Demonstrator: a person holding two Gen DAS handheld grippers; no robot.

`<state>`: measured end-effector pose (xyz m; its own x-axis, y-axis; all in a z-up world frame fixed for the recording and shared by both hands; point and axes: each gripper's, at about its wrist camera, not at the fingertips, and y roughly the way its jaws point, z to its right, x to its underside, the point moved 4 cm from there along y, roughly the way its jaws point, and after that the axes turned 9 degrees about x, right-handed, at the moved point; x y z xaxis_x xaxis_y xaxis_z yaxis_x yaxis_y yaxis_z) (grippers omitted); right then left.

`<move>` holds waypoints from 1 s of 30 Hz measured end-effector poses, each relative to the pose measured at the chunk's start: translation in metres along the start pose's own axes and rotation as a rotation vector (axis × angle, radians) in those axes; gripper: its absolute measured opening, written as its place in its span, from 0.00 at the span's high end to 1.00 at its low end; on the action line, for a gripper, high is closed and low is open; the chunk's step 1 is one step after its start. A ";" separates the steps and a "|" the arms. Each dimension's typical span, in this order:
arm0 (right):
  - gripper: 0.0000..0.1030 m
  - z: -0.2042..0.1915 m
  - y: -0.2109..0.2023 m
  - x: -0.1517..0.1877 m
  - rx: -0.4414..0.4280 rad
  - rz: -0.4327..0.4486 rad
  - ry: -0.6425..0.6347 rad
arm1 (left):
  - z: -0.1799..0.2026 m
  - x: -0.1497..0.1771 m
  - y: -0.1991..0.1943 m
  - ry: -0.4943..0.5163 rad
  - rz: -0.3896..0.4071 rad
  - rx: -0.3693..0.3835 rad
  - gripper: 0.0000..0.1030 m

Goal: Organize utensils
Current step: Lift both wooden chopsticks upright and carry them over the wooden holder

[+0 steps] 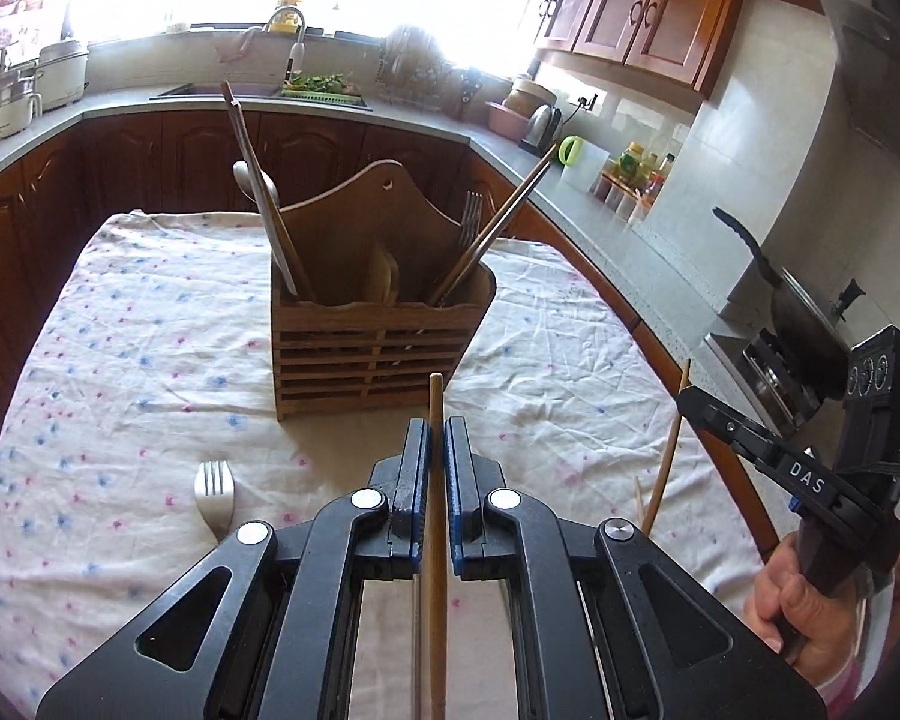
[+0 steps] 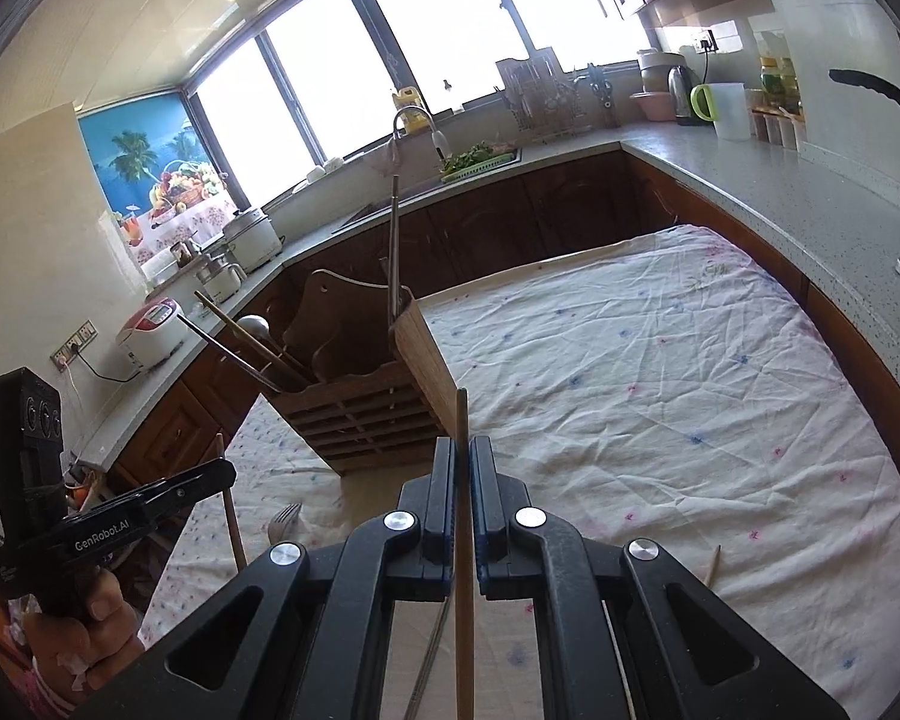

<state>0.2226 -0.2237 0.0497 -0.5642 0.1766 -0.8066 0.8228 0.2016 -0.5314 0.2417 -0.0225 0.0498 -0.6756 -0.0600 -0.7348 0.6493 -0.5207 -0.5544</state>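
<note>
Both grippers (image 1: 437, 438) (image 2: 462, 456) pinch 1 chopstick (image 1: 435, 480) (image 2: 463, 510) each, wooden caddy (image 1: 378, 330) just ahead.

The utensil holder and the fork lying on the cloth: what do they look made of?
Utensil holder: looks like wood, brown with visible grain and a matte, slatted front. Fork: likely steel, pale grey with a dull sheen; plated or coated plastic can't be ruled out.

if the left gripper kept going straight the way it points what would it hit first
Most likely the wooden utensil holder: the left gripper, shut on a chopstick, points at its slatted front across bare tablecloth. Depth is hard to judge.
</note>
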 end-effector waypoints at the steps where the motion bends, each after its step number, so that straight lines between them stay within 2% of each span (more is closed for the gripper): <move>1: 0.95 -0.003 -0.003 -0.002 -0.006 0.008 -0.003 | -0.001 -0.001 -0.007 0.000 0.011 0.002 0.96; 15: 0.96 -0.034 -0.028 -0.020 -0.035 0.085 -0.052 | 0.007 -0.010 -0.047 0.004 0.124 0.005 0.96; 30: 0.96 -0.046 -0.029 -0.038 -0.044 0.123 -0.077 | -0.001 -0.027 -0.063 -0.005 0.184 -0.014 0.96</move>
<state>0.2175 -0.1919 0.1078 -0.4509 0.1285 -0.8833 0.8807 0.2252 -0.4168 0.2192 0.0125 0.1043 -0.5464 -0.1576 -0.8225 0.7669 -0.4889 -0.4158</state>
